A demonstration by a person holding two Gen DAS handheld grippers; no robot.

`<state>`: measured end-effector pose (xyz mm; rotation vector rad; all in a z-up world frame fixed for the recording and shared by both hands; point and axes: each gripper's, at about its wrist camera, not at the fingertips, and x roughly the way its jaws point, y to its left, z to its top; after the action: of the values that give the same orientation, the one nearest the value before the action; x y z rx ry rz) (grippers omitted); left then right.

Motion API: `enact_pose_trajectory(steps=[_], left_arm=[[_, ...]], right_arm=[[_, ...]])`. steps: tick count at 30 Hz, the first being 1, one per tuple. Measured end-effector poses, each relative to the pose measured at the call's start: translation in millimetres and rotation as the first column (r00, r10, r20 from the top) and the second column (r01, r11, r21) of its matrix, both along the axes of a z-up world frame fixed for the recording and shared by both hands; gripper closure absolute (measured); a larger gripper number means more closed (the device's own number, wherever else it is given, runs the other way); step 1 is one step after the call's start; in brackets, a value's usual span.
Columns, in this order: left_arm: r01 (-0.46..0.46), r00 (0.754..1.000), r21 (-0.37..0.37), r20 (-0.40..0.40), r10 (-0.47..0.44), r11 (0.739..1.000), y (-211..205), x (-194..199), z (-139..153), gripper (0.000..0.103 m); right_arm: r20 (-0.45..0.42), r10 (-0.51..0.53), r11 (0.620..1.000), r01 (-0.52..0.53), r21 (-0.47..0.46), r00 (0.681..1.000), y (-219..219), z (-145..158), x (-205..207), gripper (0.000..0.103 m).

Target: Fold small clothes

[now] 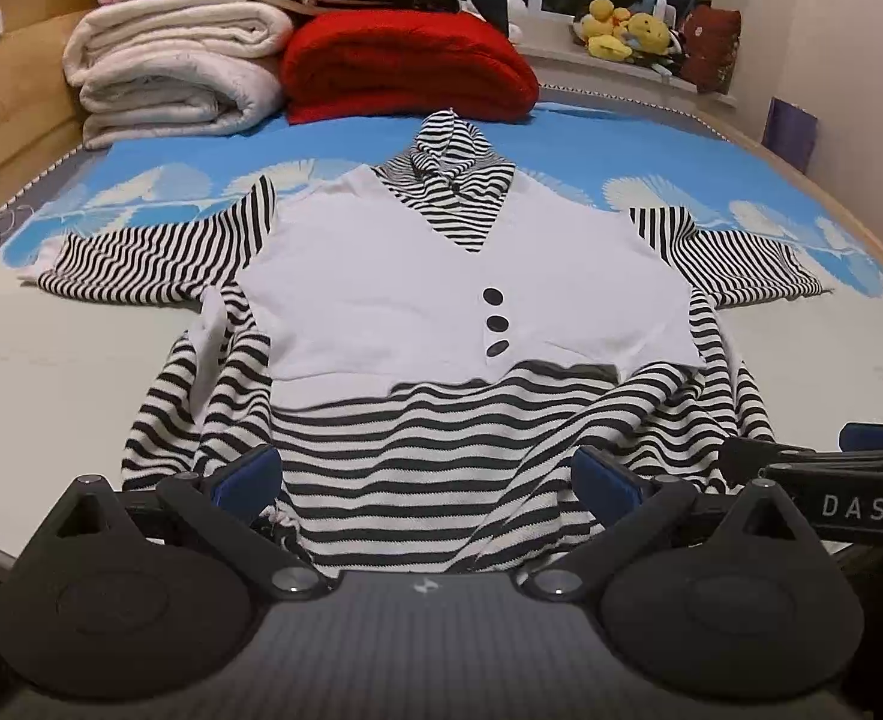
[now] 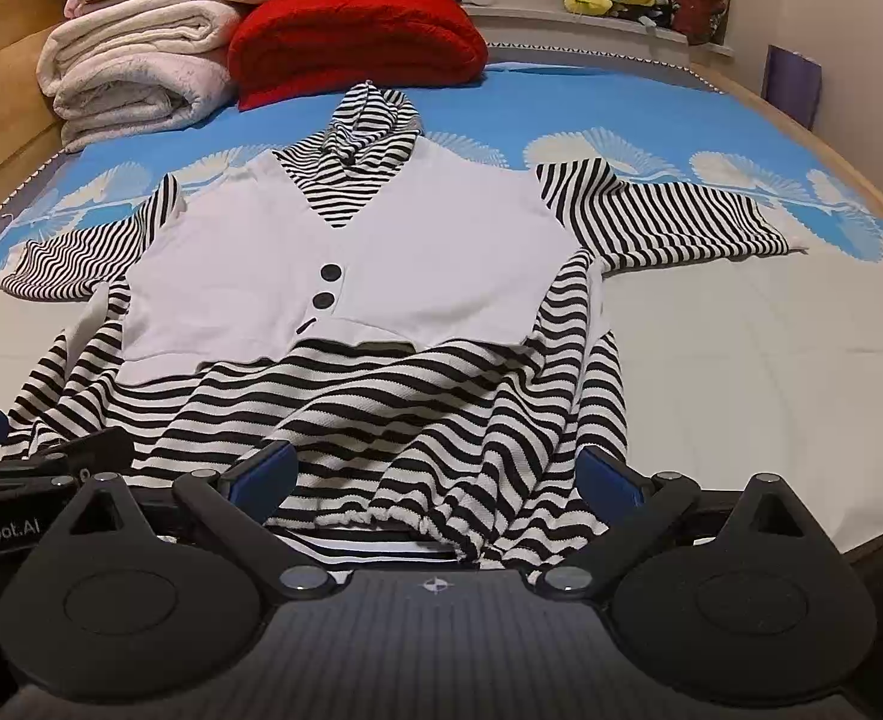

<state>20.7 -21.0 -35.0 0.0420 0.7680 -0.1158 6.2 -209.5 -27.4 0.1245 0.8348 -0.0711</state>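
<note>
Garment: a small striped top [image 1: 441, 420] with a white vest panel [image 1: 417, 276], three dark buttons [image 1: 495, 321] and a hood [image 1: 447, 141], spread face-up on the bed [image 1: 81, 360], sleeves out to both sides, hem nearest the cameras.
Feel: knit, so likely soft, light and limp; it should drape and bunch, not hold a crease. The hem [image 2: 381, 519] looks gathered on a drawstring, so probably thicker there.
Lie: the lower body is rumpled into folds; the vest panel lies flat.
Left hand-held gripper [image 1: 426, 477]: jaws wide, nothing between the pads, over the hem's left part.
Right hand-held gripper [image 2: 435, 480]: jaws wide, holding nothing, over the hem's right part.
Where to hold: my judgement is a pinch at each hem corner or each sleeve [image 2: 669, 216] edge, taking both layers.
Risk: thin knit may slip from a shallow pinch.
</note>
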Motion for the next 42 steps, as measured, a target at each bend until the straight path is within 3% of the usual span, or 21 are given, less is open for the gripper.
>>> enact_pose_trajectory(steps=[42], left_arm=[[-0.015, 0.999, -0.018, -0.038, 0.014, 1.0, -0.1, 1.7, -3.6, 0.0]], right_arm=[[-0.003, 0.039, 0.999, -0.039, -0.019, 0.999, 7.4, -2.2, 0.8, 0.006]])
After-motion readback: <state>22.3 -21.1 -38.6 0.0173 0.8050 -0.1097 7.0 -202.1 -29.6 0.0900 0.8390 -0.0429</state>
